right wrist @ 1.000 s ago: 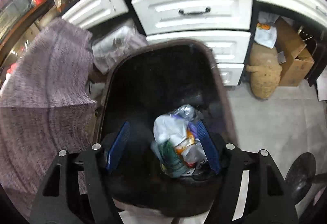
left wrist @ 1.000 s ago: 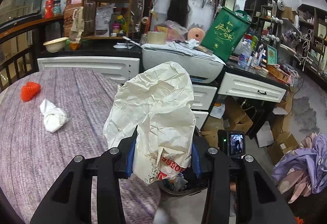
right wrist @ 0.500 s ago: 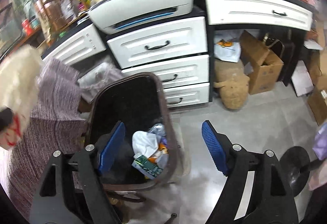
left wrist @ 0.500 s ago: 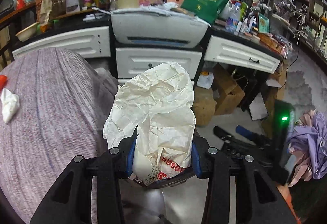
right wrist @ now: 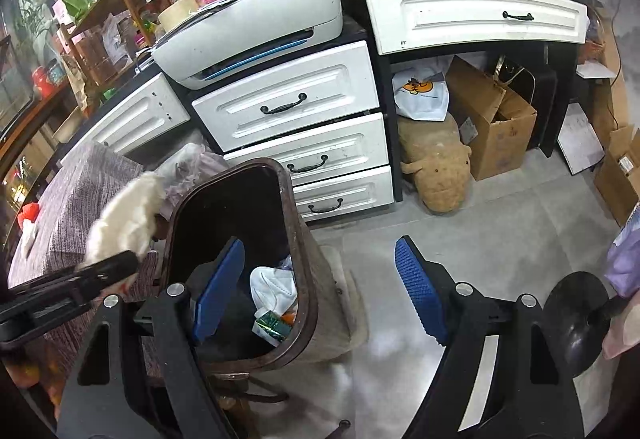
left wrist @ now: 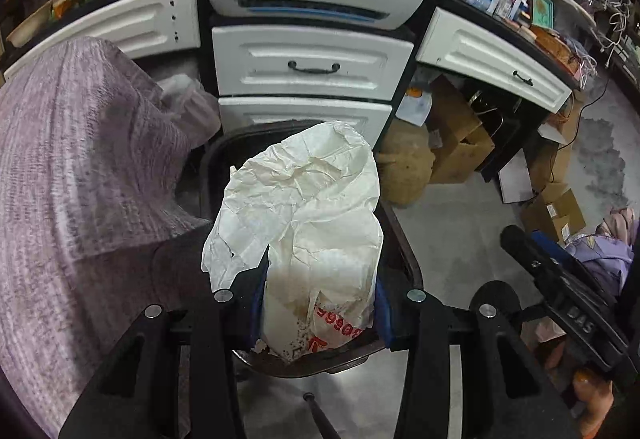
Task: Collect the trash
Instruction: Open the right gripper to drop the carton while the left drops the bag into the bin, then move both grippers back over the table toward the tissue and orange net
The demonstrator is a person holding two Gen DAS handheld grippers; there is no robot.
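Note:
My left gripper is shut on a crumpled cream paper bag with red print, held over the dark brown trash bin on the floor. In the right wrist view the bag shows blurred at the bin's left side. The bin holds white and coloured trash. My right gripper is open and empty, above the bin's right rim. A red item and a white wad lie on the table.
A purple-clothed table stands left of the bin. White drawers with a printer on top stand behind it. Cardboard boxes and a tan plush sit under the desk. A black stand base is at right.
My left gripper has swung right off the table and tilted down, bringing the bag over the bin. My right gripper has pulled back up and out of the bin, open.

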